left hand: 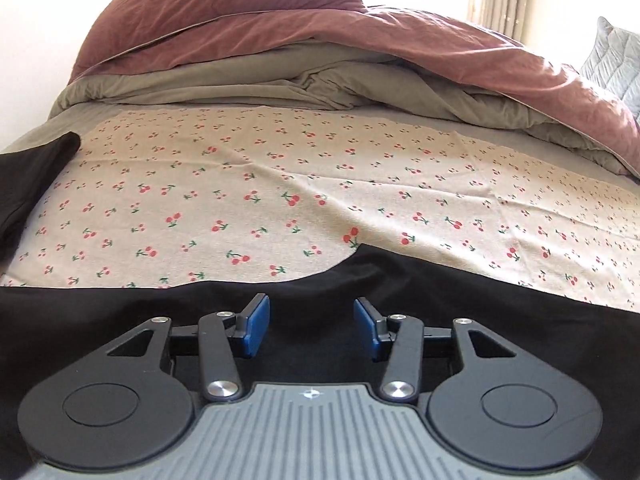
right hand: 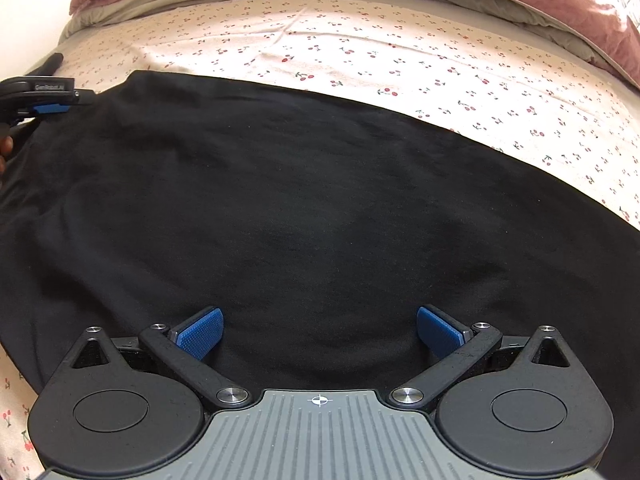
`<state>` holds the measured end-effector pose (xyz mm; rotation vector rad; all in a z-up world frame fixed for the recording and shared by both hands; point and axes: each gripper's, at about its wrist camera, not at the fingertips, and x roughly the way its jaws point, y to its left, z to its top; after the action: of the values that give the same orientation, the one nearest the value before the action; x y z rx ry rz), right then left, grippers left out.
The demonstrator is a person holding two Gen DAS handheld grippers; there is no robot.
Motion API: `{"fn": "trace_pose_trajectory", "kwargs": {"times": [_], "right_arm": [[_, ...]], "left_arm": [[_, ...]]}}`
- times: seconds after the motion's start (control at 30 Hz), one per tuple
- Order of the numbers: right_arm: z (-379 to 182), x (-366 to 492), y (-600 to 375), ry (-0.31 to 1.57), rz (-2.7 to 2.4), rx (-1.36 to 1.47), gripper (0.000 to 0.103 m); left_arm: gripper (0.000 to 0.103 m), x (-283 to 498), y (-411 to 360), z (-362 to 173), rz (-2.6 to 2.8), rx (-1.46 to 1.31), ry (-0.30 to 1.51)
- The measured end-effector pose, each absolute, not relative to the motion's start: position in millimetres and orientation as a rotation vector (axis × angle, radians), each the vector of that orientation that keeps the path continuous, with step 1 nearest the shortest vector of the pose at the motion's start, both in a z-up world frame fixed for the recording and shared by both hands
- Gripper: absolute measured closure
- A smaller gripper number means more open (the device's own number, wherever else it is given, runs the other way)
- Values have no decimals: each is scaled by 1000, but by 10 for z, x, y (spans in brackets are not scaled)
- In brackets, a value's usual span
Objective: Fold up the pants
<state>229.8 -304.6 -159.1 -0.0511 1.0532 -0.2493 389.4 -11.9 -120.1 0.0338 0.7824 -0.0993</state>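
Between the blue pads of the left gripper (left hand: 312, 322) lies only black cloth; its jaws stand apart, nothing pinched, hovering low over the far edge of the pants (left hand: 440, 280). The right gripper (right hand: 319, 332) is spread wider still, its fingers (right hand: 200, 338) poised above the broad middle of the same garment, gripping nothing.

The pants lie flat across the near side of the bed, on the cherry-print sheet (left hand: 240, 184), with their far hem running slantwise toward the bed's right edge. A dark flap shows at the sheet's left edge; whether it belongs to the pants I cannot tell. Beyond, toward the head of the bed, a rose and olive duvet (left hand: 224, 28) is heaped.

By my reading, the garment is spread and smoothed, and a fold is about to begin. Next, each gripper likely needs to close on an edge, then lift and carry it across evenly so the layers meet without bunching.
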Motion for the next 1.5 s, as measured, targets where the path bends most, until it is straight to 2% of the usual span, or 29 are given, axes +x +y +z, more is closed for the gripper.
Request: {"fn": "trace_pose_trajectory", "kwargs": {"times": [0.1, 0.53, 0.8, 0.97, 1.07, 1.17, 1.27, 1.4, 1.5], "right_arm": [[-1572, 2283, -3031, 1055, -241, -63, 0], [-1554, 2247, -3229, 970, -239, 4, 0], [-1442, 2070, -3761, 958, -434, 4, 0], [-1362, 2004, -3595, 918, -396, -11, 0], [-1392, 2000, -3329, 924, -288, -63, 0], [-1572, 2042, -3172, 992, -255, -93, 0], [-1584, 2005, -3131, 968, -252, -106, 0], [-1568, 1860, -3233, 954, -243, -100, 0], [-1536, 1754, -3428, 941, -270, -62, 0]], "left_arm": [[50, 3908, -183, -1366, -60, 41, 826], [48, 3672, -271, -1288, -14, 20, 829], [48, 3604, 155, -1265, 64, -35, 847], [48, 3516, 227, -1167, 74, -84, 862], [43, 3394, 217, -1148, 56, -57, 859], [43, 3344, 271, -1214, 55, -26, 876], [43, 3281, 361, -1225, 29, 10, 861], [29, 3235, 562, -1216, 87, 43, 875], [26, 3206, 782, -1223, 115, 18, 884]]}}
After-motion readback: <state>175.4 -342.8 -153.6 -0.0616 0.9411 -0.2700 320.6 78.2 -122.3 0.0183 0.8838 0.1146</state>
